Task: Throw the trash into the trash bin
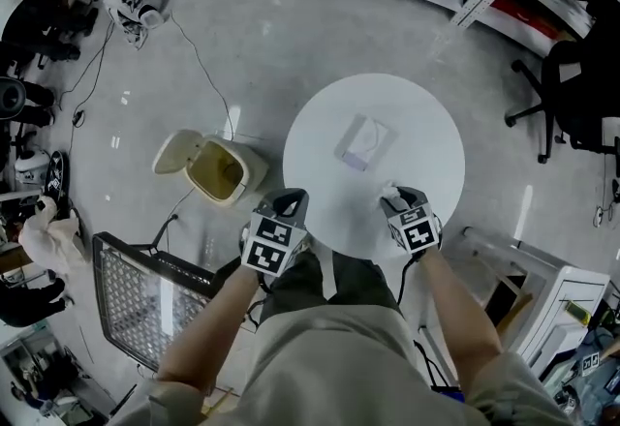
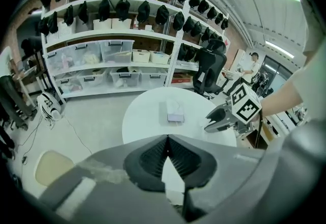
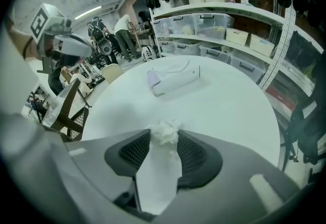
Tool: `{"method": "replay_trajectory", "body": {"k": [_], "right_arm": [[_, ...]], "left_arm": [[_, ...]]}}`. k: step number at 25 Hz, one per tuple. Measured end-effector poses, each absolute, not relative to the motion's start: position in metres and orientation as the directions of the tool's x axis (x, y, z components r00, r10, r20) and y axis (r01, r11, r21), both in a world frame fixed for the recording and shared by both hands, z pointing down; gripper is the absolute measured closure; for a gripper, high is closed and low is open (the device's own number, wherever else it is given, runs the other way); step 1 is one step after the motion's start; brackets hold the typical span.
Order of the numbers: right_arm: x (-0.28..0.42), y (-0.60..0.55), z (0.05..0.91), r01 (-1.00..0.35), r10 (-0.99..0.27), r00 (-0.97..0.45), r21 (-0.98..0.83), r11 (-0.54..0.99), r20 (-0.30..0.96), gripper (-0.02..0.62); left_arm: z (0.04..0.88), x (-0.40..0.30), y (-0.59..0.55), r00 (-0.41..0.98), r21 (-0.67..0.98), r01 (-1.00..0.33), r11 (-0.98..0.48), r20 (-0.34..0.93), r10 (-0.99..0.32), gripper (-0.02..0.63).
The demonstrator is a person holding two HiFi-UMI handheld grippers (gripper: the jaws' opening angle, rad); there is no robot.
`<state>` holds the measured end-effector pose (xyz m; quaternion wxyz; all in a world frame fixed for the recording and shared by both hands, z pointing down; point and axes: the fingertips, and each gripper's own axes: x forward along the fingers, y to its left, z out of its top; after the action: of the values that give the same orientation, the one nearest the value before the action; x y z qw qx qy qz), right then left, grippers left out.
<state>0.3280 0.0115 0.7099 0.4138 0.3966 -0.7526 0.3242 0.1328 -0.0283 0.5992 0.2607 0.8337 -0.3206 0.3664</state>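
A crumpled white tissue (image 3: 164, 132) lies on the round white table (image 1: 426, 134) near its front edge, wedged between the tips of my right gripper (image 1: 392, 194), which is shut on it. A tissue box (image 1: 365, 141) rests at the table's middle, beyond the wad. My left gripper (image 1: 295, 197) hovers at the table's front-left rim with its tips together and nothing between them. The beige trash bin (image 1: 218, 170) stands on the floor just left of the table, its lid swung open. In the left gripper view the right gripper (image 2: 211, 123) points down at the tabletop.
A wire mesh basket (image 1: 136, 293) stands on the floor at the lower left, close to the bin. A black office chair (image 1: 572, 95) is at the right, a white cabinet (image 1: 552, 289) at the lower right. Shelving lines the far wall. A cable (image 1: 208, 76) trails over the floor.
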Motion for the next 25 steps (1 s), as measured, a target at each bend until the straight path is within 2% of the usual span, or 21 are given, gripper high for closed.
{"method": "replay_trajectory", "body": {"k": [8,12,17,25], "right_arm": [[0.323,0.005,0.707,-0.873,-0.301,-0.338,-0.178,0.454,0.892,0.516],[0.315,-0.016,0.683,-0.872,-0.334,-0.366,-0.194,0.450,0.869,0.523],[0.285,-0.058,0.634,-0.830,-0.387,-0.432,-0.190,0.525,0.815,0.525],[0.167,-0.118,0.582,-0.702,-0.384,-0.566,-0.182,0.689,0.730,0.525]], "left_arm": [[0.600,0.122,-0.023,0.521,0.230,-0.760,-0.607,0.775,-0.358,0.604],[0.594,0.106,-0.028,0.502,0.220,-0.790,-0.572,0.767,-0.399,0.604],[0.576,0.068,-0.039,0.452,0.201,-0.850,-0.486,0.750,-0.482,0.604],[0.557,-0.049,-0.053,0.299,0.147,-0.947,-0.286,0.733,-0.611,0.604]]}}
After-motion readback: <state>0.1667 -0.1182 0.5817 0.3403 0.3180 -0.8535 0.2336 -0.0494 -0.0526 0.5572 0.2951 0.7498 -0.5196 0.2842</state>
